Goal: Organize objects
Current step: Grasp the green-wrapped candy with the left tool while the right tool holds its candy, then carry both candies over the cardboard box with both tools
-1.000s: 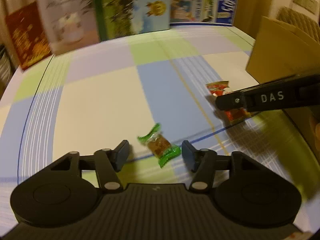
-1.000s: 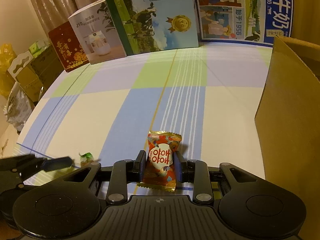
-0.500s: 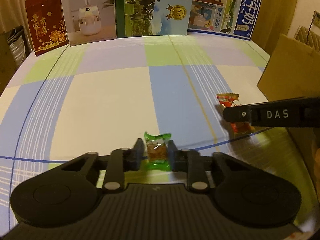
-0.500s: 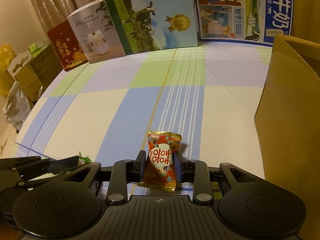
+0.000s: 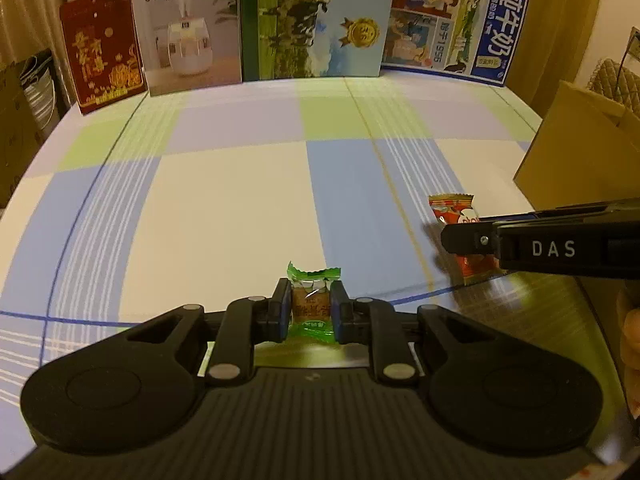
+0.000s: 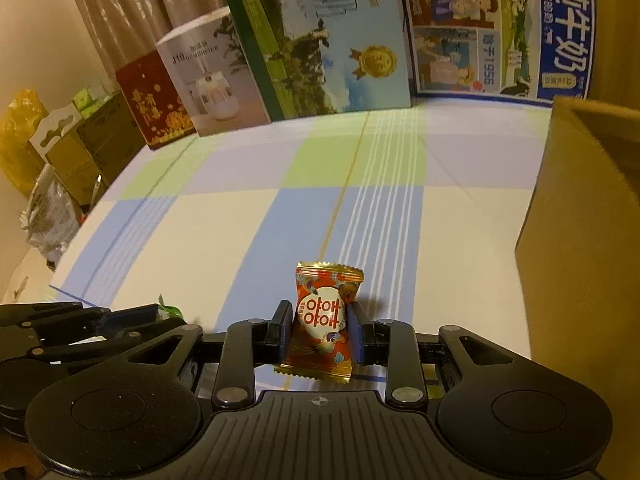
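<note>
Left gripper (image 5: 310, 307): both pads pressed on a green-wrapped candy (image 5: 311, 302), brown centre, wrapper ends sticking out above and below the pads. Candy sits low over the checked tablecloth (image 5: 224, 200); whether it still touches the cloth cannot be told.

Right gripper (image 6: 320, 326): clamped on a red candy packet (image 6: 323, 322) with a white round label, gold crimped edges top and bottom. In the left wrist view this gripper crosses from the right, hiding the packet's middle.

Cardboard box (image 6: 580, 240) stands at the table's right side, near the right gripper; open top, inside not visible, cut off by the frame.

Back edge: red box (image 5: 102, 66), humidifier box (image 5: 188, 36), two milk cartons (image 5: 320, 20) upright in a row.

Fingers (image 5: 630, 356) at the far right, cut off. Both grippers tilt downward, side by side.
</note>
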`<state>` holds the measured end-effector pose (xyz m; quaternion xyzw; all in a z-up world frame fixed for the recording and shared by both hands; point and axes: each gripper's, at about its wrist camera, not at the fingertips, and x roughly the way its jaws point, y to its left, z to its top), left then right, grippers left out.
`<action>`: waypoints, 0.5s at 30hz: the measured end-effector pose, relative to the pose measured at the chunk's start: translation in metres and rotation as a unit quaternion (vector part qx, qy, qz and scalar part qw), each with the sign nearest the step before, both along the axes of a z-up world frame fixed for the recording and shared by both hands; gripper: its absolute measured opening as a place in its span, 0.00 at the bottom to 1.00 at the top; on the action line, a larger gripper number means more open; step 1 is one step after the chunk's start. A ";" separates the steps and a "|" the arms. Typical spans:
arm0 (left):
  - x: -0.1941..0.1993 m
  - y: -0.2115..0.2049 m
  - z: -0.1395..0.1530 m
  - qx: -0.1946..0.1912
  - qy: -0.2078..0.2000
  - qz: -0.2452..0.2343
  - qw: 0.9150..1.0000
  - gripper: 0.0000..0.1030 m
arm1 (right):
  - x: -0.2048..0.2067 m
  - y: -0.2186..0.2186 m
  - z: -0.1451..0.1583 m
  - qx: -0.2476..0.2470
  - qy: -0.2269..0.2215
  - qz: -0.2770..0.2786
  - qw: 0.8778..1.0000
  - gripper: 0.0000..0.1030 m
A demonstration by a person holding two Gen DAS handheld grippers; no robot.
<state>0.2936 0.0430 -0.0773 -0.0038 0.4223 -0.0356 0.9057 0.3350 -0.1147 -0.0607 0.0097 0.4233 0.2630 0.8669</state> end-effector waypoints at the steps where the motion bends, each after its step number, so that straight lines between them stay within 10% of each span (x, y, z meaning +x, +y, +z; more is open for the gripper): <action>1: -0.002 0.000 0.004 0.002 -0.003 0.000 1.000 0.15 | -0.003 -0.001 0.004 0.002 -0.002 0.000 1.000 0.26; 15: -0.077 -0.023 0.076 -0.013 -0.059 -0.013 0.998 0.15 | -0.129 -0.041 0.064 -0.005 -0.055 -0.002 0.998 0.26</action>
